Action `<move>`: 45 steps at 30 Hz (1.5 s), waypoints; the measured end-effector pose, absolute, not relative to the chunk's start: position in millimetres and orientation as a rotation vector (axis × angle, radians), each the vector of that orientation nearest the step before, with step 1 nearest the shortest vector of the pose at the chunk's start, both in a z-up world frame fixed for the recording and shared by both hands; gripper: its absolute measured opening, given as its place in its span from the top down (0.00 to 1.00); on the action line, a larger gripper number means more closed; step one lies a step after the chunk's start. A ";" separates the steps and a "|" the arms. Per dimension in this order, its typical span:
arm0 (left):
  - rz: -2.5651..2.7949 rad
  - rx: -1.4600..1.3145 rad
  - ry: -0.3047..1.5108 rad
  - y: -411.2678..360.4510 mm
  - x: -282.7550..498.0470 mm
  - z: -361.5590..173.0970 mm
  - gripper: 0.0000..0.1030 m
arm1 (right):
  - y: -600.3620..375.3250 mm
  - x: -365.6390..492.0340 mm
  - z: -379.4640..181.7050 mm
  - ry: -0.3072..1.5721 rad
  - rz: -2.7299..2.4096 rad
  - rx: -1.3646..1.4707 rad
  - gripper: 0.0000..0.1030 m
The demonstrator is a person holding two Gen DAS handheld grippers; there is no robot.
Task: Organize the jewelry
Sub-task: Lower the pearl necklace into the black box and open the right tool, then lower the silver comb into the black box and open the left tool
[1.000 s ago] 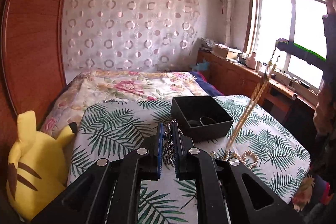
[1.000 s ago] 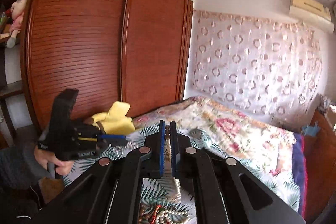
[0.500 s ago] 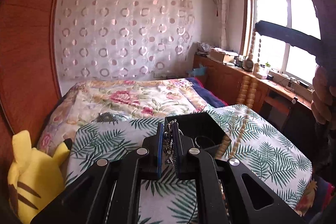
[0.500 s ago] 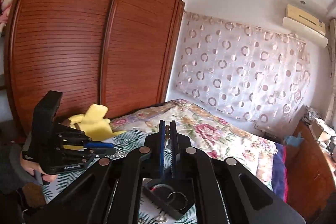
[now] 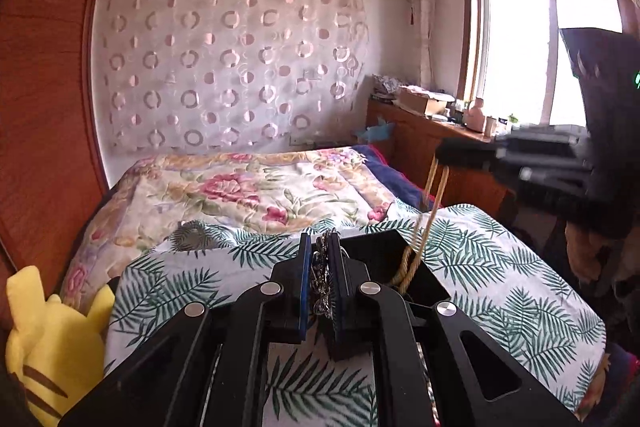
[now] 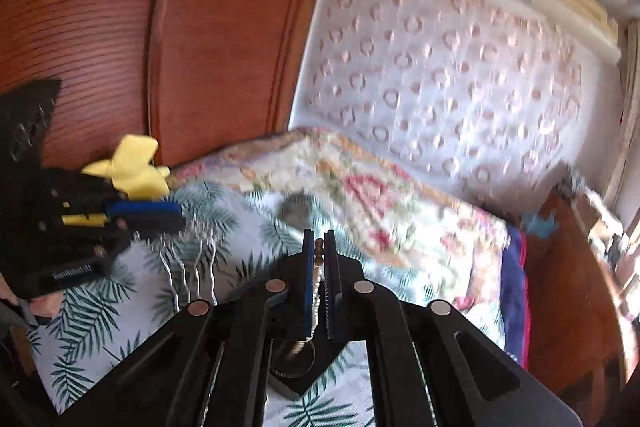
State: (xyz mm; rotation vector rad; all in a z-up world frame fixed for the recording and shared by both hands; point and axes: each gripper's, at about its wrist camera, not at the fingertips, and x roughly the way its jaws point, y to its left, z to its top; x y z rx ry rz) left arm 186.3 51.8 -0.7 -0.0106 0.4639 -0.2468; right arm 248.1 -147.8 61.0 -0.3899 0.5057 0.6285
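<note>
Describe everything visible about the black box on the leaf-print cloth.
The black box is open-topped, square, with thin matte walls that look like card or plastic. It sits flat on the leaf-print cloth, one corner toward the left camera. The bead strand, gripped by the right hand-held gripper, hangs into it. From the right wrist view, rings show faintly on its floor. The left hand-held gripper and its silver chain hide the box's near-left part.

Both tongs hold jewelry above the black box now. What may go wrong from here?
1. The bead necklace hangs long from the right tongs; part may land outside the black box.
2. The silver chains dangle loose from the left tongs and may tangle with the beads.
</note>
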 end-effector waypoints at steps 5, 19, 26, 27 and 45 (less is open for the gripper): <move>-0.250 -0.029 0.502 43.9 213.4 -13.1 0.93 | -155.5 265.1 23.6 0.629 0.628 -0.338 0.94; -0.250 -0.011 0.582 10.2 262.6 -41.2 0.93 | -182.1 248.3 8.1 0.668 0.671 -0.272 0.93; -0.247 0.014 0.613 0.5 269.0 -51.5 0.92 | -194.3 228.1 -1.9 0.685 0.686 -0.262 0.93; -0.245 0.012 0.614 -0.2 269.1 -51.6 0.92 | -195.2 225.7 -4.3 0.690 0.688 -0.261 0.93; -0.238 0.014 0.632 35.2 172.2 -65.4 0.27 | -228.8 167.0 -63.1 0.783 0.704 -0.215 0.81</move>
